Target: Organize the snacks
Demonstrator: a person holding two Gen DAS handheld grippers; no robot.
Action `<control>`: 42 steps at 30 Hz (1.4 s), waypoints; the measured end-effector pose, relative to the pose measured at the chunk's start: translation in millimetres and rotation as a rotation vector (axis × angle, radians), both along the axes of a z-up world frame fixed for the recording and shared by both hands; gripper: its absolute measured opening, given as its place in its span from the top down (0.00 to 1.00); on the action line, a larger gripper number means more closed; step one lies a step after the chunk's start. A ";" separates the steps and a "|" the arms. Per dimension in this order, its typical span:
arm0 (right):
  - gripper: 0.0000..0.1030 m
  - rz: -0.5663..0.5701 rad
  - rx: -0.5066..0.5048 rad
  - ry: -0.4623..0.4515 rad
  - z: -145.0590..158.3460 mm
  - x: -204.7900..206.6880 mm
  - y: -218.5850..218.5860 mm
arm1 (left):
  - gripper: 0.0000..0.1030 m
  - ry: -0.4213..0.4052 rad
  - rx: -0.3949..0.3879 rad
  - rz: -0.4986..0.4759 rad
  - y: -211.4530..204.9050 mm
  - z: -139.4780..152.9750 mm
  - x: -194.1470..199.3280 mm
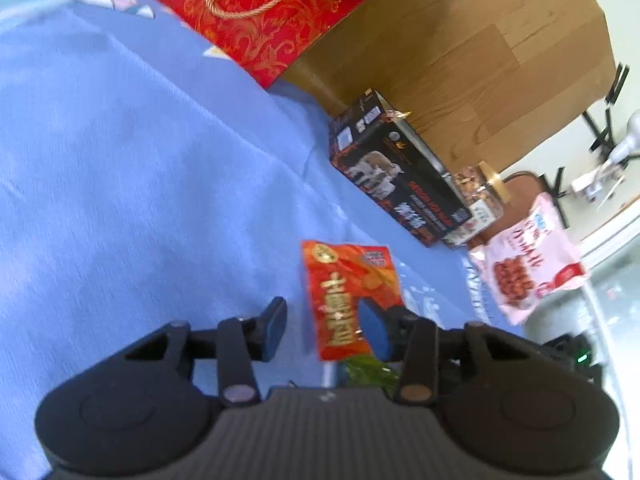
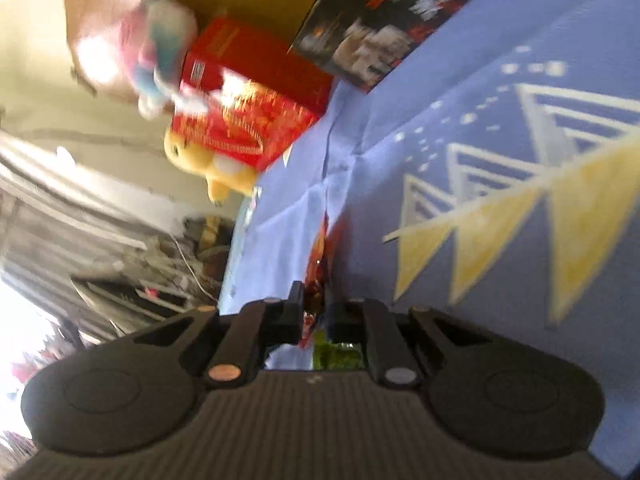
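An orange-red snack packet [image 1: 348, 300] with gold lettering stands between the fingers of my open left gripper [image 1: 324, 328], over the blue bedspread [image 1: 140, 168]; a green packet [image 1: 368, 372] shows just below it. In the right wrist view my right gripper [image 2: 316, 312] is shut on the edge of that orange-red packet [image 2: 320, 264], seen edge-on, with the green packet [image 2: 338, 356] behind the fingers. A pink snack bag [image 1: 528, 260] lies at the bed's right edge.
A black printed box [image 1: 400, 176] and a jar of nuts [image 1: 480, 192] stand at the bed's far side. A red gift box [image 1: 264, 12] with rope handle sits further back, beside a yellow plush toy [image 2: 208, 164]. Wooden headboard [image 1: 480, 52] behind.
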State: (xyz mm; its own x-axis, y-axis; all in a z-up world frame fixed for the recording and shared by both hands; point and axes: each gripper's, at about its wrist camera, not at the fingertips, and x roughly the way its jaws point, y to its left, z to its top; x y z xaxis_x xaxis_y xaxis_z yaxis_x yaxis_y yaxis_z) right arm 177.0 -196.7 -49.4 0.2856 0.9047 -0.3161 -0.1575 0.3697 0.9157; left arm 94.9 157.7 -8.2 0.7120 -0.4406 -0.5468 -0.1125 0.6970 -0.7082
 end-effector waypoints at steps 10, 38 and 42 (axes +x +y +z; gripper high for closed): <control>0.89 -0.042 0.281 0.106 -6.9 -20.5 -53.8 | 0.59 -0.076 -0.221 -0.195 -37.9 13.0 8.8; 0.86 -0.252 -0.491 -0.627 89.8 151.4 20.6 | 0.79 -0.129 0.367 -0.144 -116.2 80.8 241.3; 0.67 -0.301 -0.613 -0.742 86.9 144.2 29.7 | 0.76 -0.098 0.408 -0.124 -119.2 67.9 251.1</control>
State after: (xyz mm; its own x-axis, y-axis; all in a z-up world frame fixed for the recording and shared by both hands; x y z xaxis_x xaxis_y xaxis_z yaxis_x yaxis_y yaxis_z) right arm 321.2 -167.0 37.5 0.7886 0.5038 -0.3524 -0.4332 0.8621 0.2630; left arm 346.0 38.5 59.7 0.7243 -0.2880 -0.6264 0.0433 0.9258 -0.3755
